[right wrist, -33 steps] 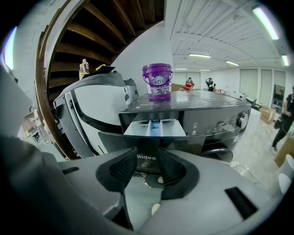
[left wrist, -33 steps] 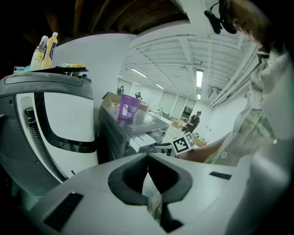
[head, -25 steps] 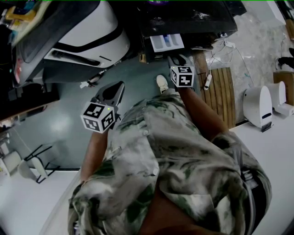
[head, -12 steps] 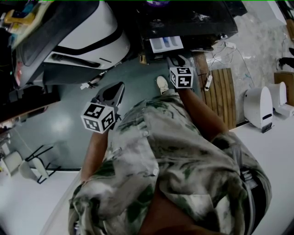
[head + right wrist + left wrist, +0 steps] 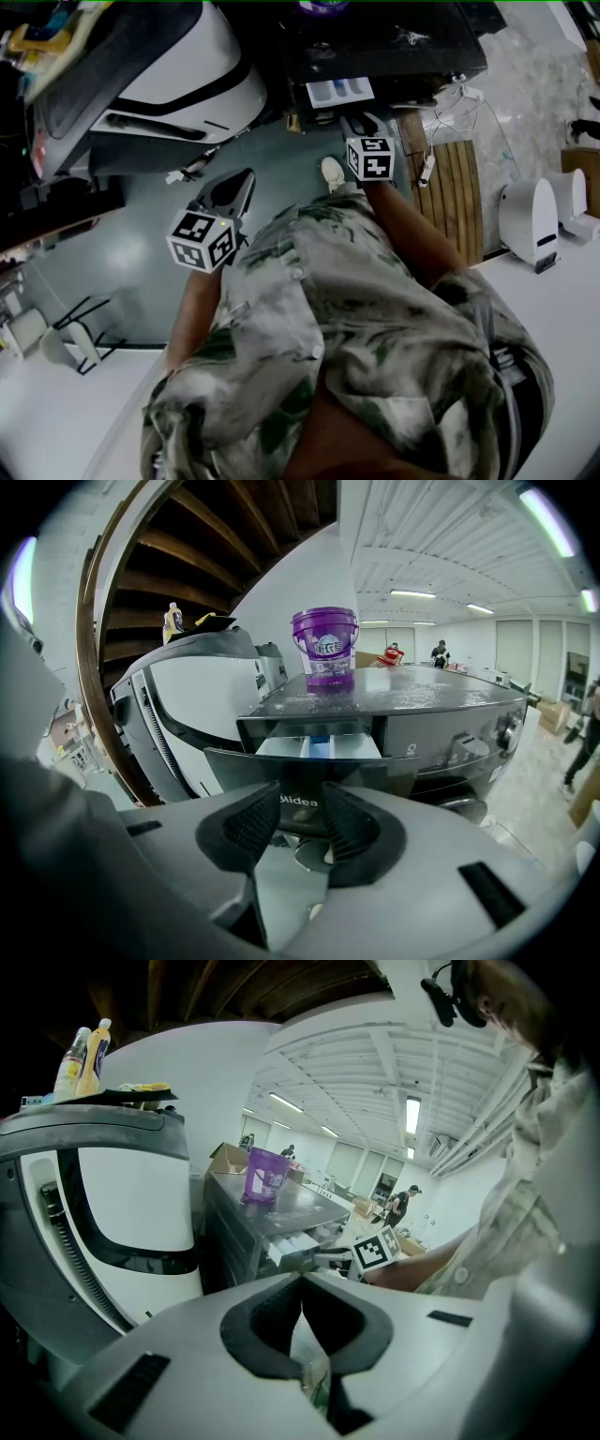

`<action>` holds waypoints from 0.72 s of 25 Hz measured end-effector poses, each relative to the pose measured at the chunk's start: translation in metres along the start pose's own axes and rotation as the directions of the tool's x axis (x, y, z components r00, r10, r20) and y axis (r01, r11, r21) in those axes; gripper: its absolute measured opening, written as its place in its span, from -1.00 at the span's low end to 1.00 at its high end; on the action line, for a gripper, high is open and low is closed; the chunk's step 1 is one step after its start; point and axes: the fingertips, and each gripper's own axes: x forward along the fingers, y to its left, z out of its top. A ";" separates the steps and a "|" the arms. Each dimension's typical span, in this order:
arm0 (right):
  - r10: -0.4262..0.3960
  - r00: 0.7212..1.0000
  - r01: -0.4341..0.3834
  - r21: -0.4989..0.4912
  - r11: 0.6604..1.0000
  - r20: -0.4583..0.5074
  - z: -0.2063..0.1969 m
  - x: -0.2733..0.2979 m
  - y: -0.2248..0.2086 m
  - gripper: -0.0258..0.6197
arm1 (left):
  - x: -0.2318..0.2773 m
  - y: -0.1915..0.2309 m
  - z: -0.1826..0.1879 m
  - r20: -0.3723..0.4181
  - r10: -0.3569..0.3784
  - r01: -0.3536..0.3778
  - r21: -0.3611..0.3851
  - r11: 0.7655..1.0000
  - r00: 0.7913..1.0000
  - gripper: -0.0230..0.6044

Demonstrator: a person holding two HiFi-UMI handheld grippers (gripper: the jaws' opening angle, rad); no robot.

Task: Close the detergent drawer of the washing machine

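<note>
Detergent drawer (image 5: pixel 319 746) juts partly out of the washing machine's (image 5: pixel 450 726) upper left, its long axis pointing at the right gripper (image 5: pixel 300 803), whose slightly parted jaws hold nothing, while the left gripper (image 5: pixel 302 1286) is closed and empty, well aside.

The head view looks steeply down from above the person (image 5: pixel 375 319) onto the dark grey washing machine (image 5: pixel 394 37). The right gripper view sits low and close, facing its pulled-out white-lined detergent drawer (image 5: pixel 319 747) head-on. The left gripper view looks from farther left, tilted upward. All three share the drawer and the purple plastic tub (image 5: pixel 324 649) on top
</note>
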 end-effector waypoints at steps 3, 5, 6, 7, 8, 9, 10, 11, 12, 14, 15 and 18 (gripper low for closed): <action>0.001 1.000 -0.001 -0.001 1.000 0.000 0.002 0.002 -0.001 -0.43 | 0.002 0.001 0.002 0.001 0.003 -0.003 -0.003 1.000 1.000 -0.85; 0.003 1.000 -0.003 -0.002 1.000 -0.002 0.004 0.004 -0.002 -0.42 | 0.003 0.002 0.003 0.000 0.004 -0.004 -0.005 1.000 1.000 -0.85; 0.005 1.000 -0.005 -0.002 1.000 -0.002 0.004 0.005 -0.002 -0.42 | 0.004 0.002 0.003 0.000 0.005 -0.005 -0.007 1.000 1.000 -0.85; 0.005 1.000 -0.005 -0.003 1.000 -0.003 0.005 0.006 -0.002 -0.43 | 0.005 0.003 0.003 0.000 0.005 -0.005 -0.009 1.000 1.000 -0.85; 0.006 1.000 -0.006 -0.004 1.000 -0.003 0.005 0.007 -0.002 -0.43 | 0.006 0.004 0.004 0.000 0.005 -0.005 -0.010 1.000 1.000 -0.85; 0.006 1.000 -0.006 -0.005 1.000 -0.004 0.006 0.008 -0.003 -0.43 | 0.007 0.004 0.004 -0.001 0.005 -0.005 -0.010 1.000 1.000 -0.85; 0.006 1.000 -0.006 -0.006 1.000 -0.005 0.007 0.008 -0.003 -0.43 | 0.007 0.005 0.005 -0.001 0.005 -0.005 -0.011 1.000 1.000 -0.85; 0.007 1.000 -0.007 -0.008 1.000 -0.005 0.008 0.009 -0.003 -0.43 | 0.008 0.006 0.006 -0.001 0.005 -0.006 -0.011 1.000 1.000 -0.85; 0.008 1.000 -0.008 -0.009 1.000 -0.005 0.009 0.010 -0.003 -0.43 | 0.009 0.007 0.007 -0.001 0.006 -0.006 -0.011 1.000 1.000 -0.85; 0.010 1.000 -0.010 -0.012 1.000 -0.004 0.010 0.012 -0.003 -0.44 | 0.010 0.008 0.008 0.001 0.008 -0.008 -0.012 1.000 1.000 -0.85; 0.010 1.000 -0.010 -0.013 1.000 -0.004 0.010 0.013 -0.003 -0.44 | 0.011 0.008 0.008 0.001 0.008 -0.008 -0.013 1.000 1.000 -0.85; 0.012 1.000 -0.012 -0.016 1.000 -0.007 0.011 0.014 -0.004 -0.44 | 0.013 0.009 0.008 0.001 0.009 -0.009 -0.015 1.000 1.000 -0.85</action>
